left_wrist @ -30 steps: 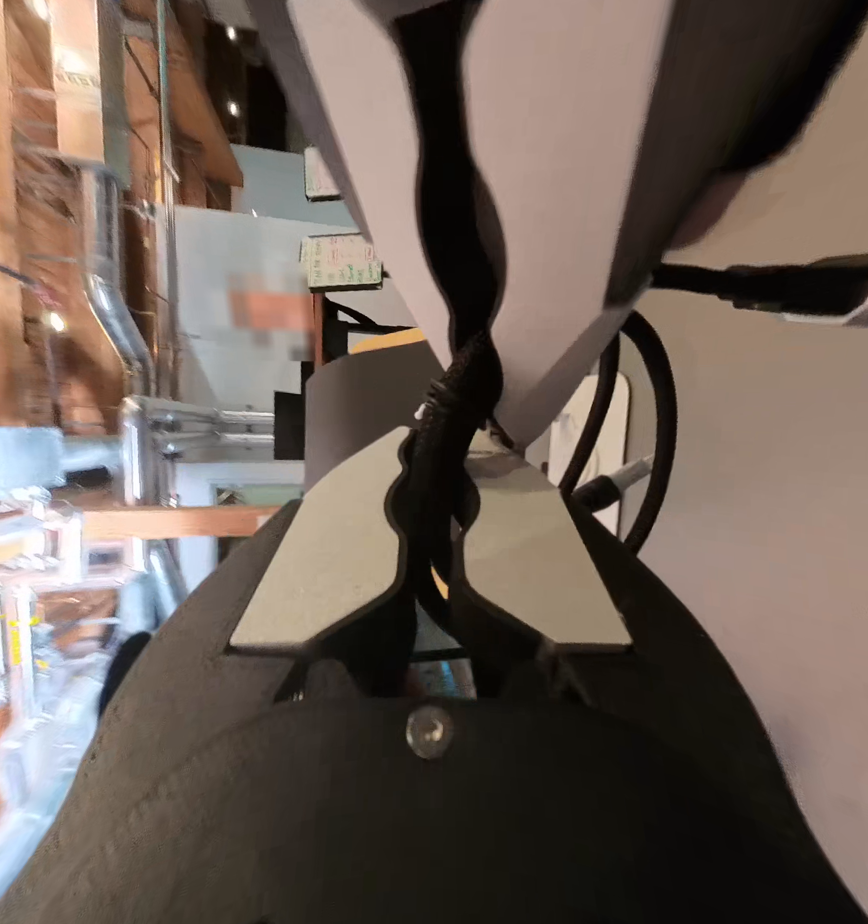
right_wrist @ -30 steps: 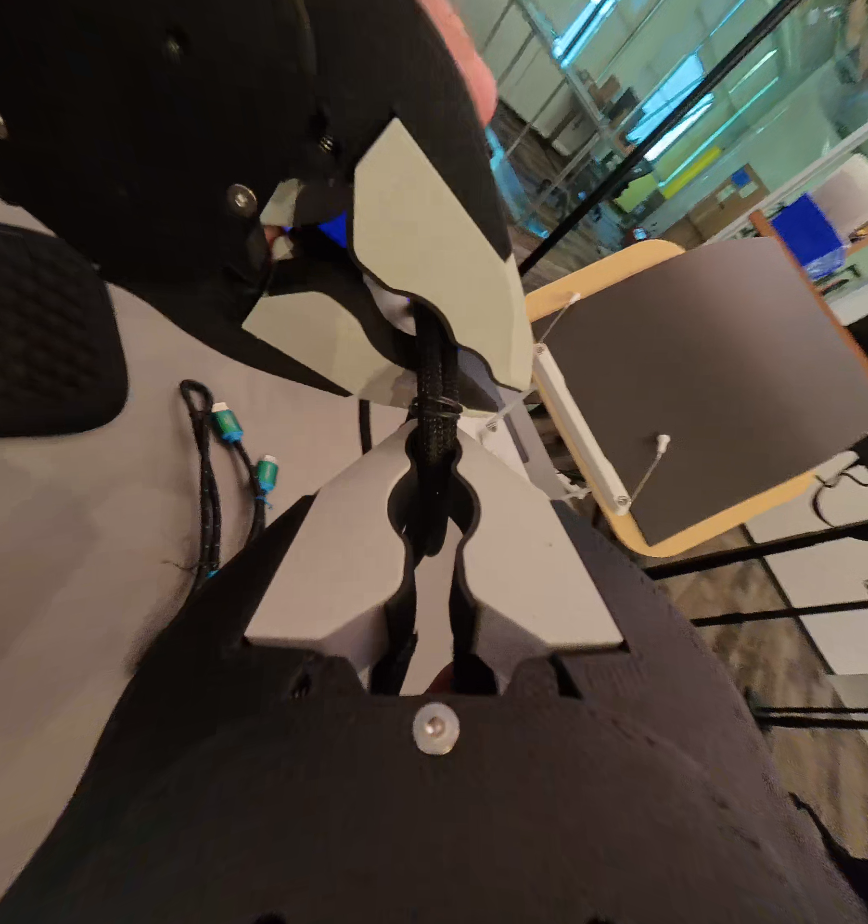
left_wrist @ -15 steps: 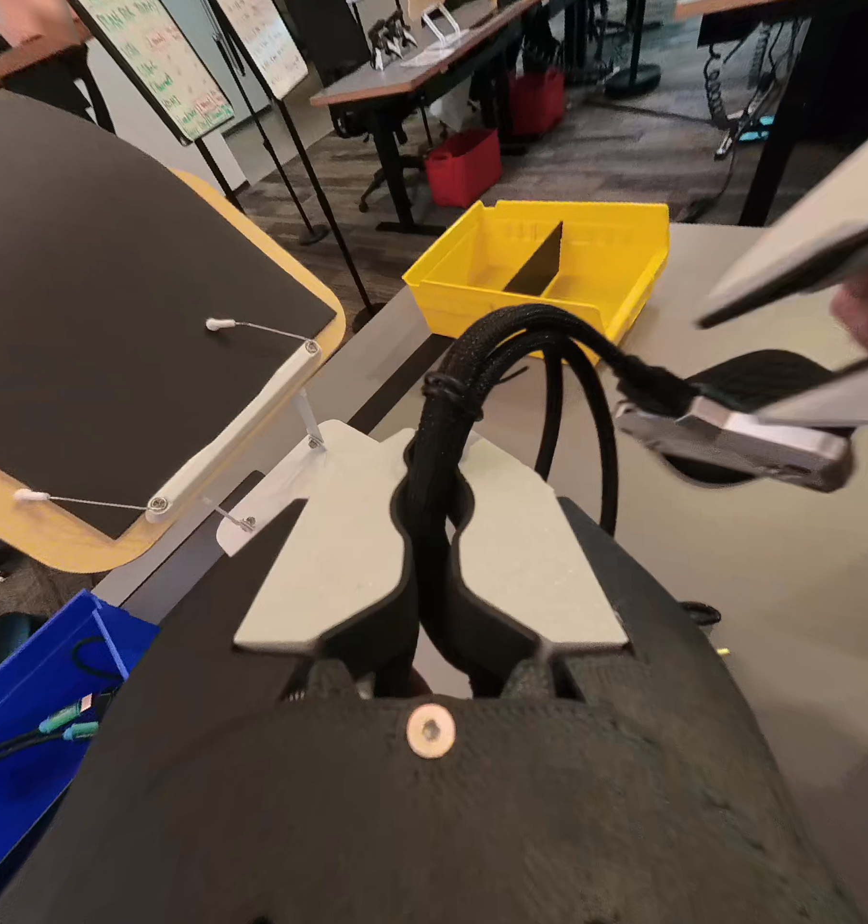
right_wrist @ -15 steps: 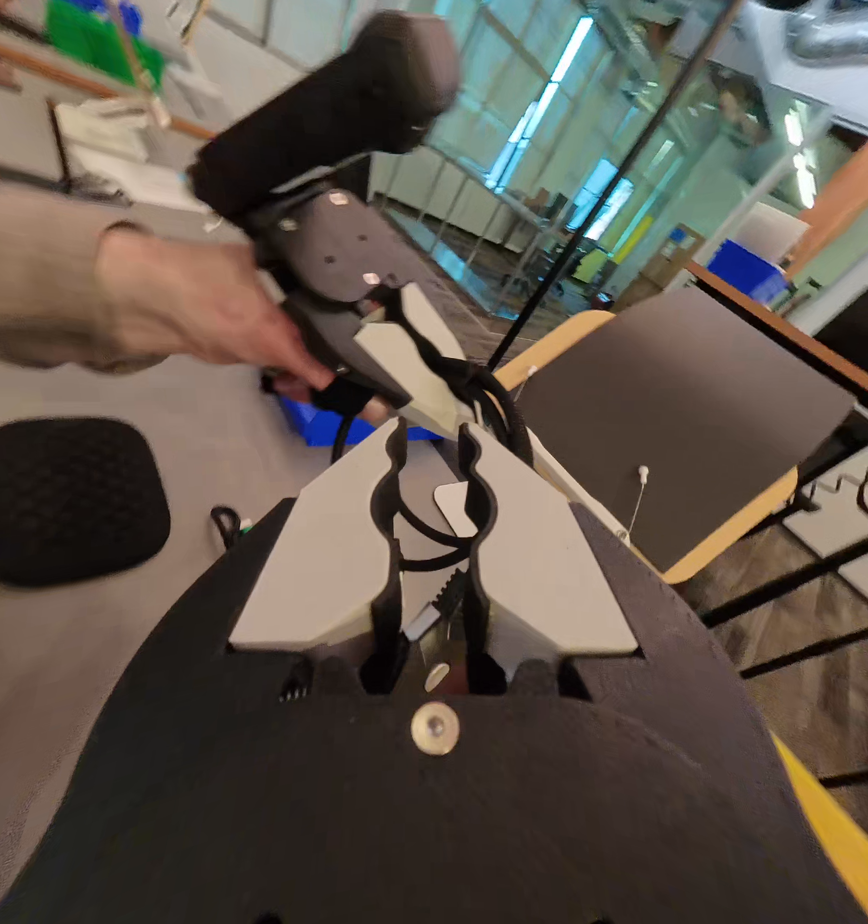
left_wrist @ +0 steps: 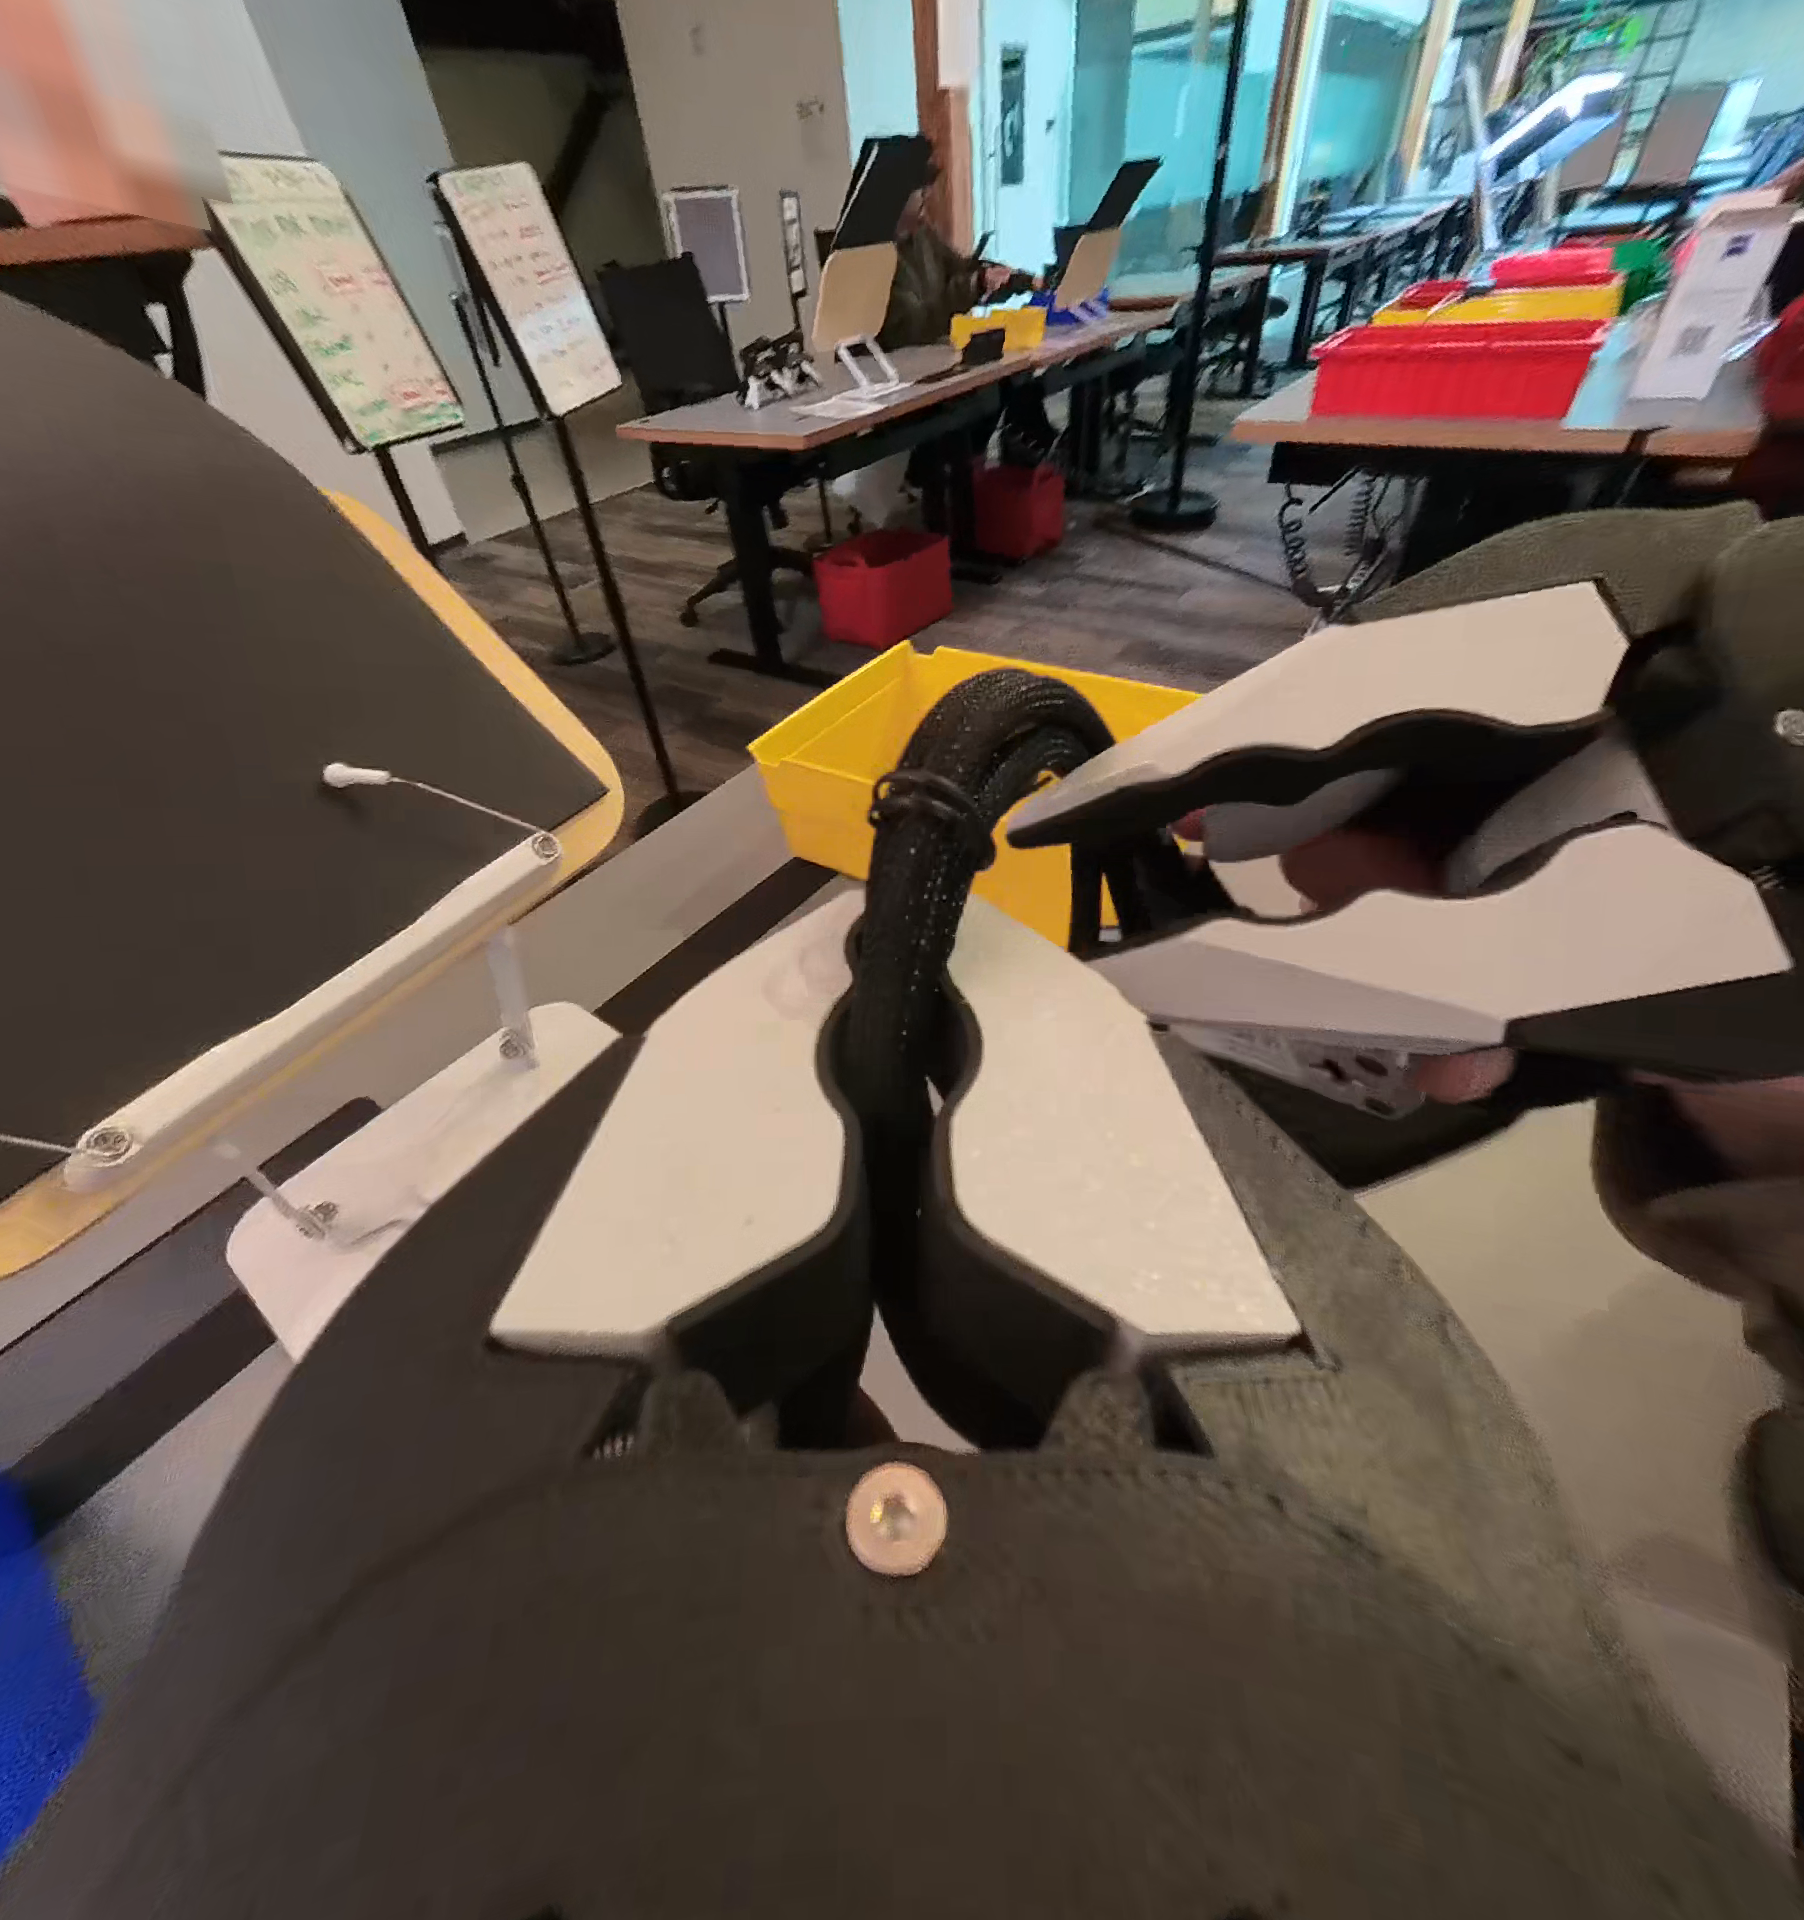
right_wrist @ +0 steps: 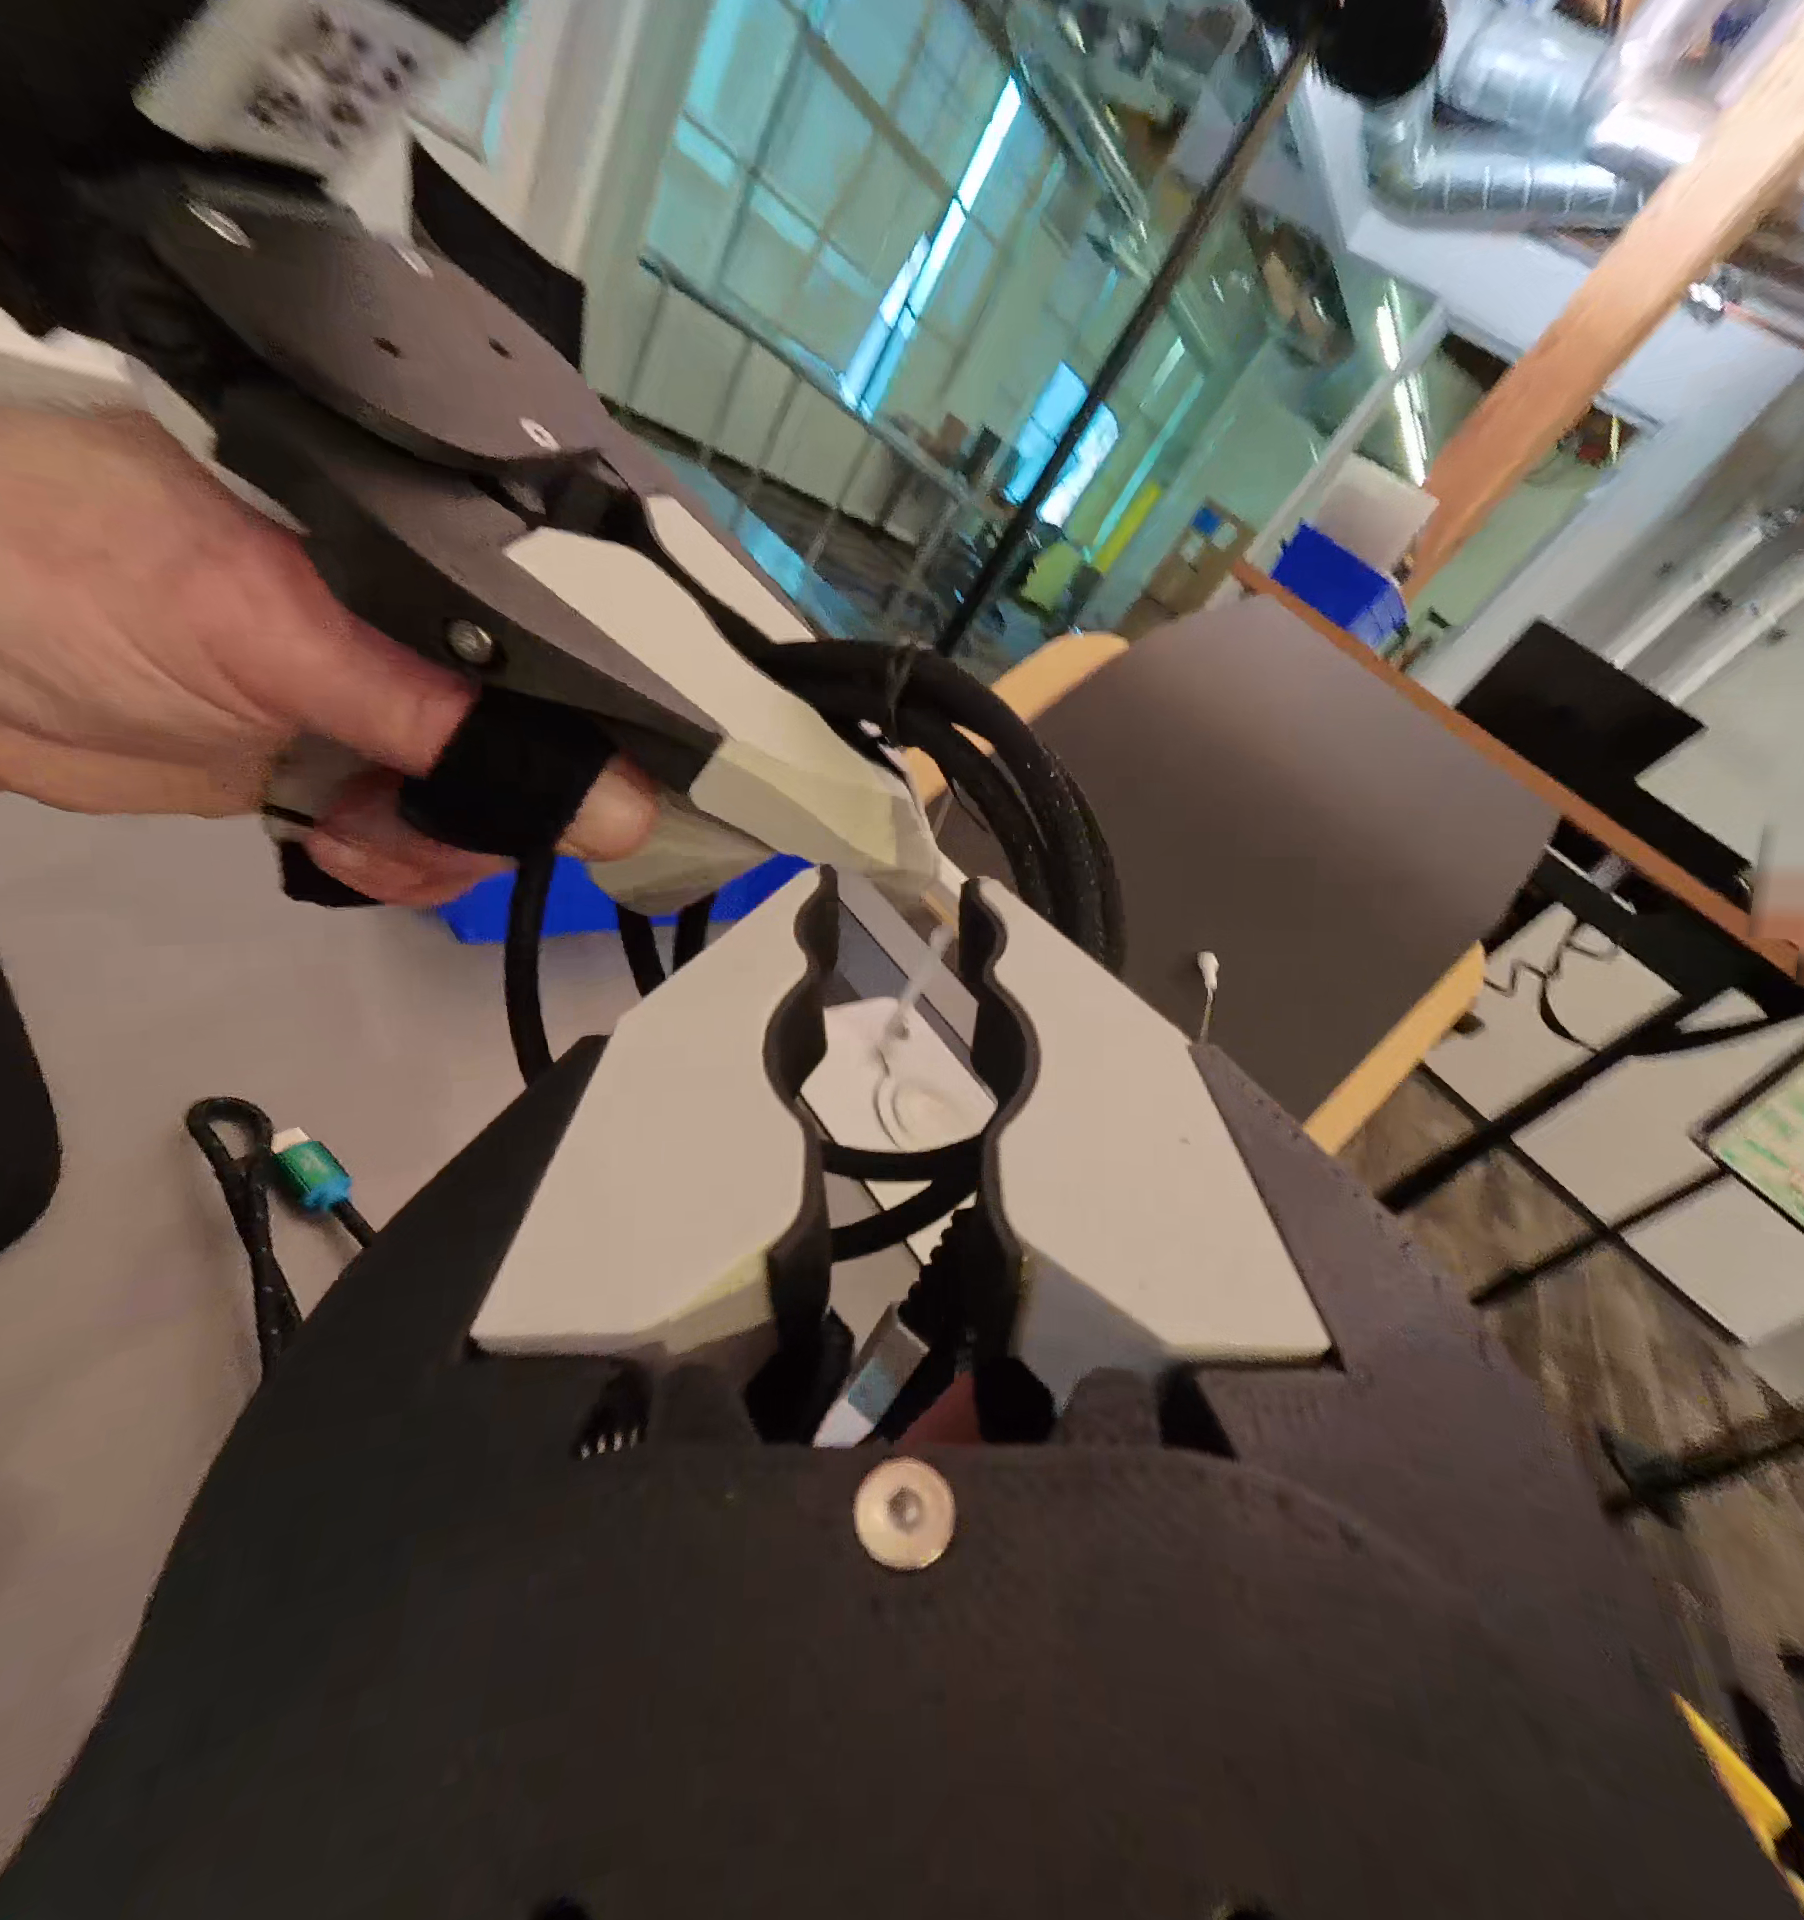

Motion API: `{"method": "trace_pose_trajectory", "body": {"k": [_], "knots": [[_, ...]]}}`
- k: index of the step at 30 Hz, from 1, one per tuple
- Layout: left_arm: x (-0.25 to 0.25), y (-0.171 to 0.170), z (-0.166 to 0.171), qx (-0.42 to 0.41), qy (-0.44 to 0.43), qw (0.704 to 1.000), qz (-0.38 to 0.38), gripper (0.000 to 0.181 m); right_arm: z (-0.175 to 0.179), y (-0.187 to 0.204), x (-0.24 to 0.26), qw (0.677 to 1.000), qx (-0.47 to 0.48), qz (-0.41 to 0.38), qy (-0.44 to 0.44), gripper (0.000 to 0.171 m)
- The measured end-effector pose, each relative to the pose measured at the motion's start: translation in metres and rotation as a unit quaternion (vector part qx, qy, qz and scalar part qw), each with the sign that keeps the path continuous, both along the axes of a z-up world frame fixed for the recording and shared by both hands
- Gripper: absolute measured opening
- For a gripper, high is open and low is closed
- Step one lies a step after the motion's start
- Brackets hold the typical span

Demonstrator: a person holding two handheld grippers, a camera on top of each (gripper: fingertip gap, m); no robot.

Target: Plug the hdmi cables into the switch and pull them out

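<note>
Between the fingers of the left gripper (left_wrist: 898, 997), left wrist view: black braided cable bundle (left_wrist: 903, 935) clamped tight, long axis running forward and up, then arching right toward the right gripper (left_wrist: 1137, 883). That one lies on its side, jaws parted; silver switch (left_wrist: 1303, 1055) partly hidden under it. Yellow bin (left_wrist: 856, 769) behind, on the grey table (left_wrist: 1500, 1299).

Right wrist view: right gripper (right_wrist: 898, 925) parted, nothing pinched; silver switch (right_wrist: 872, 1382) sits deep at the finger bases. A hand (right_wrist: 150, 623) holds the left gripper (right_wrist: 877, 769), angled down-right, closed on the looping cable bundle (right_wrist: 1033, 790). Green-tipped cable (right_wrist: 306, 1169) lies on the table (right_wrist: 150, 1039).
</note>
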State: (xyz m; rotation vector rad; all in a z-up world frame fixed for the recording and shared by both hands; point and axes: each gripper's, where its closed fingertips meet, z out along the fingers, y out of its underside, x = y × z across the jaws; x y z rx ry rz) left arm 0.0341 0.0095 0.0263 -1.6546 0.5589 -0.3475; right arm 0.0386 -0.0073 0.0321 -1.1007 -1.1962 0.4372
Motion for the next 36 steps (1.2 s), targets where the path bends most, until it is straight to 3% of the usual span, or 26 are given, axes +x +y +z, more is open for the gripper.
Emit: {"method": "trace_pose_trajectory", "body": {"k": [4, 8, 13, 17, 22, 29, 33, 36], "knots": [[0.004, -0.006, 0.000, 0.002, -0.030, 0.999, -0.028, 0.004, 0.004, -0.022, 0.012, 0.995, -0.036, 0.097, 0.001, 0.011], [0.008, -0.018, 0.014, 0.026, -0.081, 0.993, -0.076, 0.003, 0.034, -0.034, 0.044, 0.982, -0.059, 0.162, 0.070, 0.005], [0.026, -0.050, 0.032, 0.101, -0.038, 0.979, -0.174, 0.003, 0.054, -0.030, 0.074, 0.966, -0.095, 0.199, 0.137, 0.008], [0.050, -0.093, 0.041, 0.154, 0.003, 0.941, -0.301, 0.004, 0.052, -0.051, 0.071, 0.947, -0.108, 0.269, 0.140, 0.012], [0.065, -0.134, 0.048, 0.176, 0.008, 0.894, -0.413, 0.004, 0.053, -0.103, 0.053, 0.933, -0.033, 0.341, 0.107, 0.021], [0.063, -0.153, 0.054, 0.186, -0.045, 0.861, -0.472, 0.004, 0.060, -0.149, 0.030, 0.938, 0.082, 0.328, 0.076, 0.033], [0.063, -0.153, 0.058, 0.210, -0.047, 0.863, -0.457, 0.004, 0.068, -0.152, 0.017, 0.950, 0.135, 0.271, 0.081, 0.031], [0.061, -0.150, 0.062, 0.233, -0.034, 0.871, -0.430, 0.004, 0.069, -0.149, 0.012, 0.952, 0.139, 0.255, 0.090, 0.013]]}}
